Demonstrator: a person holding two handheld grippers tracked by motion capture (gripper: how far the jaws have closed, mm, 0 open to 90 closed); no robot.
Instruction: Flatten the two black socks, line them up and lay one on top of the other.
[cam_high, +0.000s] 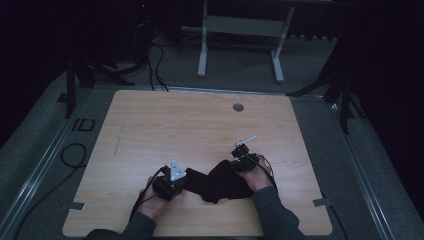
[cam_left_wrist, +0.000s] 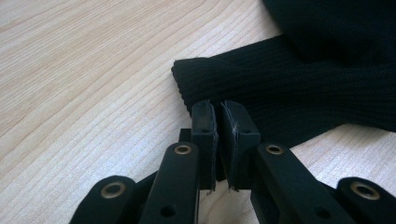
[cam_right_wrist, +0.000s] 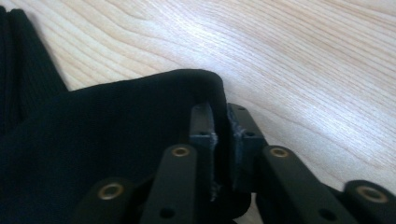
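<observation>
Lying on the near part of the wooden table (cam_high: 165, 125) is a black knitted cloth (cam_high: 220, 182), crumpled in a dark heap between the two hands. It sits close to the near edge, a little right of the middle.

The left gripper (cam_high: 186, 176) is at the left side of the cloth. In the left gripper view, its jaws are almost together, with just a thin gap between the pads. A ribbed end of the black knitted cloth (cam_left_wrist: 280, 93) lies flat on the wood right at the tips. I cannot tell if the pads have a bit of it or just touch it.

The right gripper (cam_high: 234, 165) is at the far right side of the cloth. In the right gripper view, its jaws are squeezed on a folded edge of the black knitted cloth (cam_right_wrist: 116, 140), and the fold stands up between the pads.

The person's left hand (cam_high: 155, 202) and right hand (cam_high: 260, 177) hold the grippers from the near side. Grey sleeves come in from the near edge.

A small round grey plug (cam_high: 238, 107) sits in the table far off, near the far edge.
</observation>
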